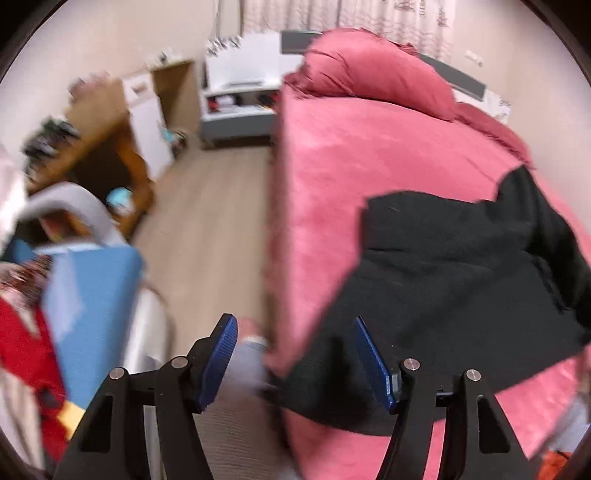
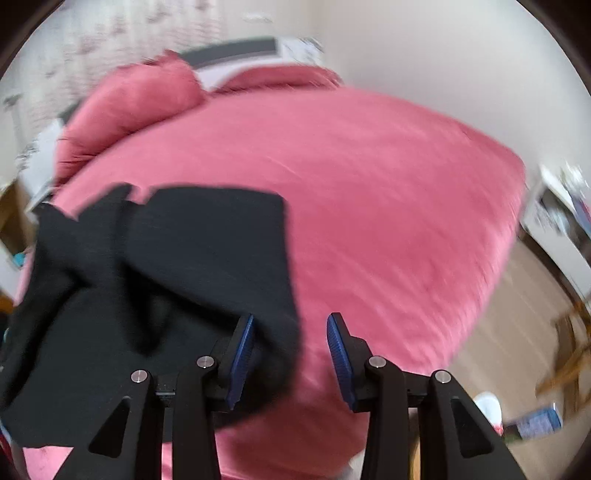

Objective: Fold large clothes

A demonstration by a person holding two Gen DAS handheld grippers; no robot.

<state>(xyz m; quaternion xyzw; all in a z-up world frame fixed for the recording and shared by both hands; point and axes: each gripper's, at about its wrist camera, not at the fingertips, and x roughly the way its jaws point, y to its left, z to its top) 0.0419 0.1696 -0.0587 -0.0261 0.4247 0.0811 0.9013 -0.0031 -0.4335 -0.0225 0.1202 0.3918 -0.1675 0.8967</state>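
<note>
Black garment point(image 2: 155, 280) lies bunched near the front-left corner of the bed point(image 2: 369, 206), one flap doubled over, edges uneven. Judgement: folding barely begun; spreading, squaring and the main folds remain. Fabric matte, soft, thick-looking knit; the pink bedspread looks plush. Left gripper point(image 1: 295, 360): jaws spread, holding nothing, over the bed's left edge. Right gripper point(image 2: 290, 363): jaws spread, empty, at the garment's near-right edge. Both views motion-blurred.

We are in a home bedroom. Ahead of the jaws spreads a bed point(image 2: 369, 206) in pink covers with pillows point(image 1: 380, 70); curtains point(image 1: 369, 14) hang beyond, a nightstand point(image 1: 240, 103) left
</note>
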